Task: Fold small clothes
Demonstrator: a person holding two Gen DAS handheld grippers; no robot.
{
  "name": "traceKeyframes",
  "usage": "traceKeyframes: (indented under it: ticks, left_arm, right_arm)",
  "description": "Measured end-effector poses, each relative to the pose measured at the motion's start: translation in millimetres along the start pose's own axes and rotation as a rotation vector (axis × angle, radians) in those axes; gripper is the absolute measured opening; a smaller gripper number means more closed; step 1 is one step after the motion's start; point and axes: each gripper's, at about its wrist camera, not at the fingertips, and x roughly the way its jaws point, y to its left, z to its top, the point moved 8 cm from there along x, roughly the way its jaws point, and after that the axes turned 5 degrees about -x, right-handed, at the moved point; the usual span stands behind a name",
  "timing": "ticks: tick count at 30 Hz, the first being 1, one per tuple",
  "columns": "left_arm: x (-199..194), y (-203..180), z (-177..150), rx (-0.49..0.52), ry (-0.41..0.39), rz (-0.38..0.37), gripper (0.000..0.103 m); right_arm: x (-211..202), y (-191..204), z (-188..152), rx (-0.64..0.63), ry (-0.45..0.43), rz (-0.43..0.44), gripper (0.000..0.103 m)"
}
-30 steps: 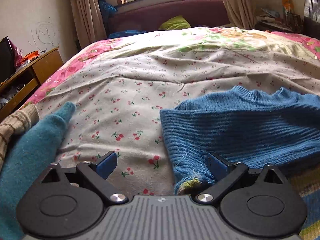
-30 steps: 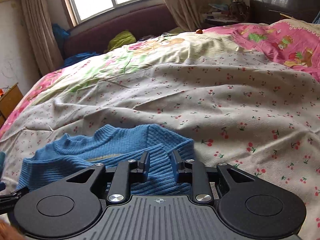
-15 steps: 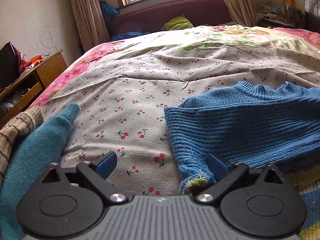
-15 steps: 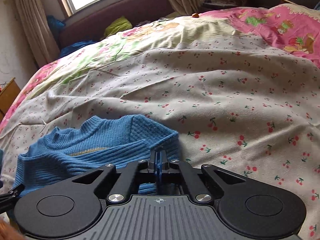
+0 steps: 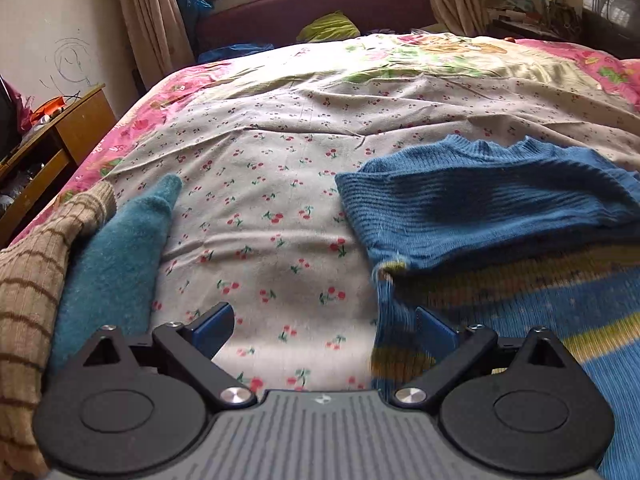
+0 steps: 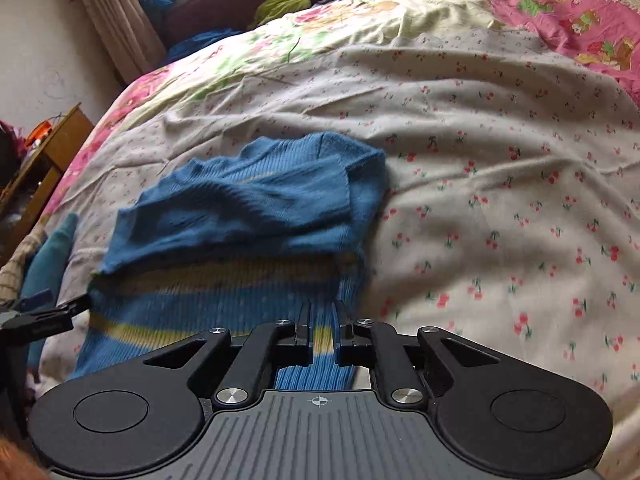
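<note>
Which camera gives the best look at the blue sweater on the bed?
The right wrist view: the blue sweater lies near the centre, its folded top and yellow-striped body both visible. The left wrist view shows the sweater cut off at the right edge, its left border between that gripper's open fingers.

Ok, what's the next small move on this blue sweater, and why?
Probably close the left gripper on the blue sweater, whose side edge lies between its open fingers. The right gripper has just been opening, with the sweater showing in its gap.
</note>
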Motion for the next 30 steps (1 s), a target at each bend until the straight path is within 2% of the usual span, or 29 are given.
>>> traceKeyframes:
  ticks: [6, 9, 12, 14, 16, 19, 24, 26, 30]
  left_arm:
    - [-45.6, 22.4, -44.1, 0.027, 0.098, -0.030, 0.103]
    - [-60.7, 27.2, -60.6, 0.018, 0.151, -0.070, 0.103]
    - [-67.5, 24.1, -75.5, 0.021, 0.209, -0.119, 0.092]
    - [-70.8, 16.9, -83.1, 0.021, 0.248, -0.168, 0.082]
    - [-74.3, 11.7, -86.7, 0.056, 0.252, -0.173, 0.081]
    - [-78.7, 6.8, -88.0, 0.091, 0.261, -0.185, 0.074]
    - [-81.0, -0.6, -86.7, 0.048, 0.317, -0.299, 0.065]
    - [-79.1, -4.6, -92.1, 0.036, 0.358, -0.323, 0.057]
    - [-87.2, -10.6, -100.3, 0.037, 0.408, -0.375, 0.052]
  right_arm:
    - [-26.7, 17.2, -68.0, 0.052, 0.149, 0.102, 0.020]
    - [-29.6, 26.5, -93.4, 0.031, 0.214, 0.131, 0.029]
    - [-29.7, 32.6, -108.8, 0.025, 0.249, 0.153, 0.032]
    - [-30.4, 35.2, -112.6, 0.025, 0.251, 0.158, 0.032]
    - [-33.5, 35.5, -116.0, 0.012, 0.250, 0.156, 0.032]
    - [-37.4, 34.5, -120.3, 0.027, 0.242, 0.164, 0.032]
    - [-35.6, 32.8, -125.0, 0.033, 0.234, 0.173, 0.032]
    - [-35.7, 32.4, -125.8, 0.032, 0.230, 0.174, 0.032]
    - [-38.4, 27.1, -126.4, 0.051, 0.218, 0.183, 0.030]
